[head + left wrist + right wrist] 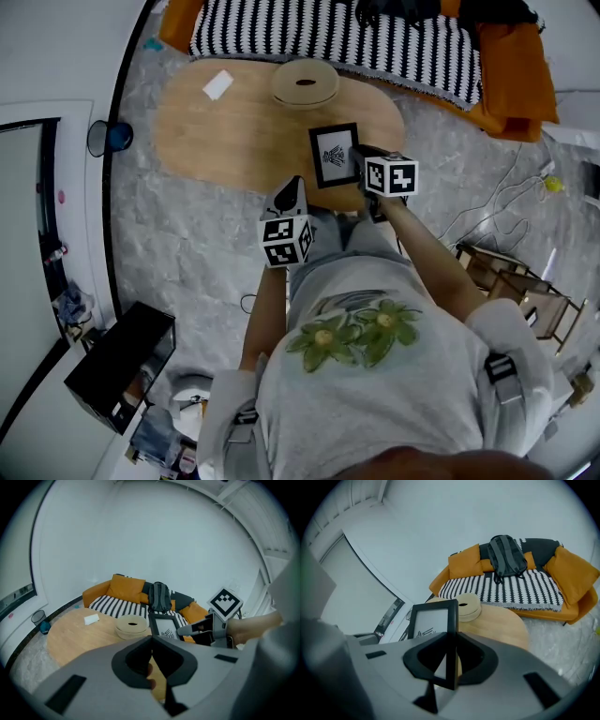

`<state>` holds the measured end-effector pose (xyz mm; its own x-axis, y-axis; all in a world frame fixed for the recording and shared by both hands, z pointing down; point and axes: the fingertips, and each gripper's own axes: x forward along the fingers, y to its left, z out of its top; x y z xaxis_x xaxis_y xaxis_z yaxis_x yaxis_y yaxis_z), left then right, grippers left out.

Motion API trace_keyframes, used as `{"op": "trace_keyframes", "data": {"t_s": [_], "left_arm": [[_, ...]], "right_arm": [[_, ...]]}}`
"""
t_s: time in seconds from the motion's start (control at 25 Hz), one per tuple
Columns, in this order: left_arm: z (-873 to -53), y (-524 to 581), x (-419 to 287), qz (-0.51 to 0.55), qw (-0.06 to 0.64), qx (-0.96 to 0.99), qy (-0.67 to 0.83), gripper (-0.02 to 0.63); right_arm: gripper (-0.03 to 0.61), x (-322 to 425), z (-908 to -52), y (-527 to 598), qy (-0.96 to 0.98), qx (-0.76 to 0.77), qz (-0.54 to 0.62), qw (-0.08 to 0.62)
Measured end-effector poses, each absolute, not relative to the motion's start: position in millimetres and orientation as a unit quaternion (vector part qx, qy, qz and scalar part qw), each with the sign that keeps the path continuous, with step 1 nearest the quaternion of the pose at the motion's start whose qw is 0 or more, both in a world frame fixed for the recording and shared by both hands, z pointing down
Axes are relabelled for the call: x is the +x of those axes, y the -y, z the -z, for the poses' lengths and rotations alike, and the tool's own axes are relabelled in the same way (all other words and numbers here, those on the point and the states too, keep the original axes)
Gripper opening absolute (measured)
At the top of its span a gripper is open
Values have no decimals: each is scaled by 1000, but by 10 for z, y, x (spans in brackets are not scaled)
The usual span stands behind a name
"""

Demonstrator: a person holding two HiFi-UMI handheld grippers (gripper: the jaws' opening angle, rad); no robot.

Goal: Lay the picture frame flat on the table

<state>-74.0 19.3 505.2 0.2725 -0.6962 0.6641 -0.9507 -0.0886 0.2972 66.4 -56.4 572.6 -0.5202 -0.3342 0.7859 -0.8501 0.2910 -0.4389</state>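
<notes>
The left gripper (292,190) is hovering empty, jaws together, just left of the frame (334,156). The frame is leaning back over the table's (216,131) near edge, long axis rising. The right gripper (360,161) is pinching its right edge.

A black border is shown on the picture frame (334,155), round a white sheet with a dark motif. The table (234,141) is finished in light wood grain. At twelve o'clock an orange sofa (514,70) is covered by a throw (328,36) striped black and white, with a dark grey backpack (506,555) on it. From the frame, a pale beige round box (306,84) is seen at eleven o'clock and a white card (217,84) at ten. Black-and-white square markers are carried on the left gripper (292,189) and right gripper (357,156). The floor (187,244) is mottled grey. The shirt (375,281) is grey, printed with green flowers.
</notes>
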Motion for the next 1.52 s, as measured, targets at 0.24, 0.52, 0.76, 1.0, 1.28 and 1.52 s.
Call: {"op": "trace_keyframes", "data": {"t_s": [0.24,0.52,0.76,1.0,1.28,1.52], "left_arm": [[-5114,-158,-768,-182,359,714,572,15],[-5158,-120,-746,-185,364,716,566,15],[-5212,-86,-742,-187,371,714,563,15],[-5272,-39,-751,-188,378,710,564,15],[-5346,19,-771,-193,383,707,563,15],[-5386,65,-817,-197,386,704,563,15]], "right_arm": [[72,621,-5834,561,740,394,-458,297],[72,615,-5932,594,732,395,-465,303],[74,610,-6031,595,724,393,-472,313],[73,614,-6122,632,719,393,-475,321],[72,566,-6205,690,718,388,-474,329],[72,517,-6315,723,714,387,-479,334]]}}
